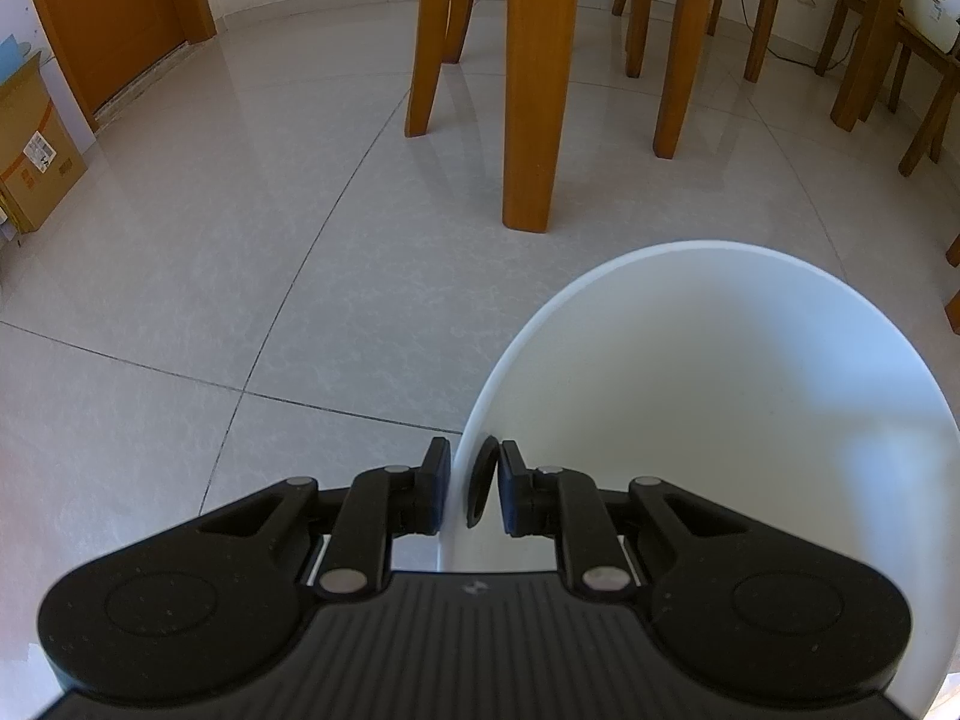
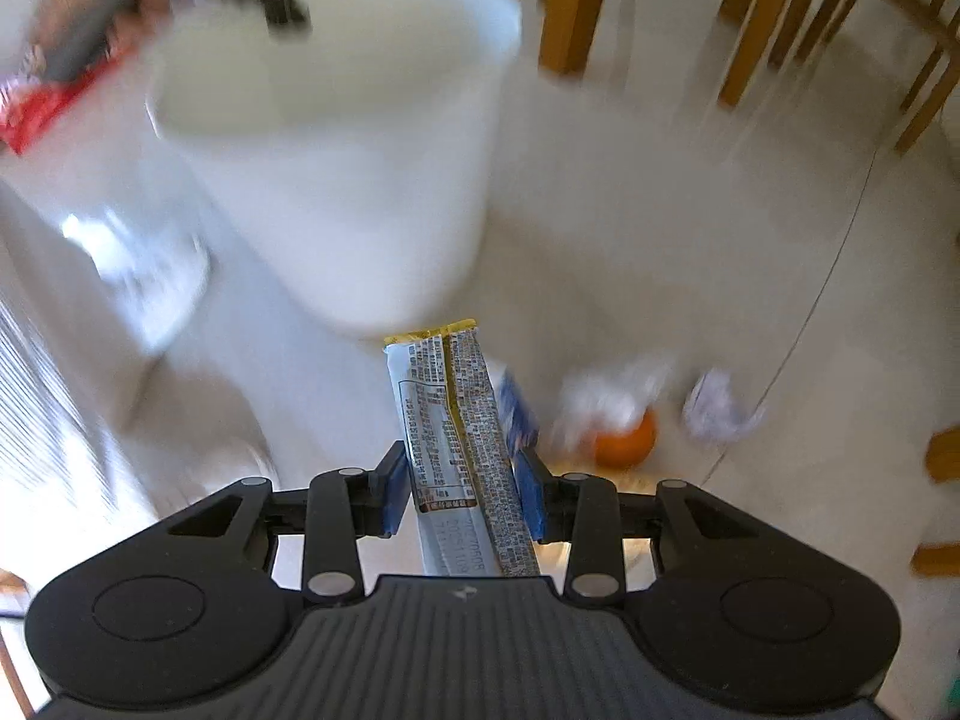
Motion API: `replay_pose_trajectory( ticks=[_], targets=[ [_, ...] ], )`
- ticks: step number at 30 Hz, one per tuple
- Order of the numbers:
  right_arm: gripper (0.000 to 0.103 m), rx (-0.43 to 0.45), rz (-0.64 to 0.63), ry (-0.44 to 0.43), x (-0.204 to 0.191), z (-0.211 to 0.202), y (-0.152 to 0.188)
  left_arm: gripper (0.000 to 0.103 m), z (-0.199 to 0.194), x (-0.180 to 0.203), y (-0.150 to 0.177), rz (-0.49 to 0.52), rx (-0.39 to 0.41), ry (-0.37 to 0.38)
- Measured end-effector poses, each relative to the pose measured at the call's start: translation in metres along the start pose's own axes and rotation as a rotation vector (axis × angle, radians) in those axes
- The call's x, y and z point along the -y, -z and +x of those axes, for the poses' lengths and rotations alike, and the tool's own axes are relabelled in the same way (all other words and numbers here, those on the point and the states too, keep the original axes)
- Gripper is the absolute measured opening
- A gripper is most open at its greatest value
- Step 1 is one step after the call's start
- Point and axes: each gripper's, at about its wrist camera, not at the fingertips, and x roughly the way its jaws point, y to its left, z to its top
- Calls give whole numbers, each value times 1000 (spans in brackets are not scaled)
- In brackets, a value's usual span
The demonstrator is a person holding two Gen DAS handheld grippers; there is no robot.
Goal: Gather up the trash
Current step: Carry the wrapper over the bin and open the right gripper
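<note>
left hand-held gripper (image 1: 471, 495): clamped on the rim of the white bin (image 1: 720, 396), one pad outside the wall, one inside; bin looks empty in the part shown
right hand-held gripper (image 2: 459, 489): pads pressed on a printed snack wrapper (image 2: 456, 420), which stands up between them, clear of the floor (image 2: 660, 210)
wrapper vs bin: wrapper sits just in front of and below the bin in the right wrist view, not over the opening
still on floor: an orange (image 2: 624, 441), crumpled white paper (image 2: 717, 405), more white scraps beside the orange, blurred
progress: early; one piece picked up, none seen inside yet
left to do: drop wrapper in, then the floor pieces
unclear: red packet (image 2: 42, 102) at top left, too blurred
</note>
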Motion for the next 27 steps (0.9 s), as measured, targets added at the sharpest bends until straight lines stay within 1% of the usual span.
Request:
replay_pose_trajectory(
  ticks=[4,6,9,12,13,14,15,16,19,22,27],
  targets=[
    [42,129,-36,-25,-7,-41,-52,15,0,0,-1,-8,-3,2],
    [43,176,-99,-64,-12,-48,-78,15,0,0,-1,-7,-2,2],
    [43,252,-134,-111,-24,-50,-118,15,0,0,-1,-8,-4,4],
    [44,286,-190,-166,-37,-40,-146,15,1,-2,-1,-19,-9,13],
    [50,291,-188,-177,-41,-34,-154,15,1,-2,-1,-18,-8,13],
    [55,288,-185,-187,-43,-29,-159,15,0,-2,-1,-17,-8,12],
    [56,284,-182,-192,-46,-26,-162,15,0,-2,-1,-17,-8,12],
    [61,280,-178,-192,-47,-23,-165,15,0,-3,-1,-18,-8,14],
    [64,269,-184,-219,-43,-21,-162,15,1,-4,-1,-20,-8,18],
    [70,259,-175,-204,-35,-19,-151,15,1,-4,-1,-25,-9,20],
    [77,241,-152,-169,-16,-17,-128,15,1,-3,-1,-30,-10,17]
  ],
)
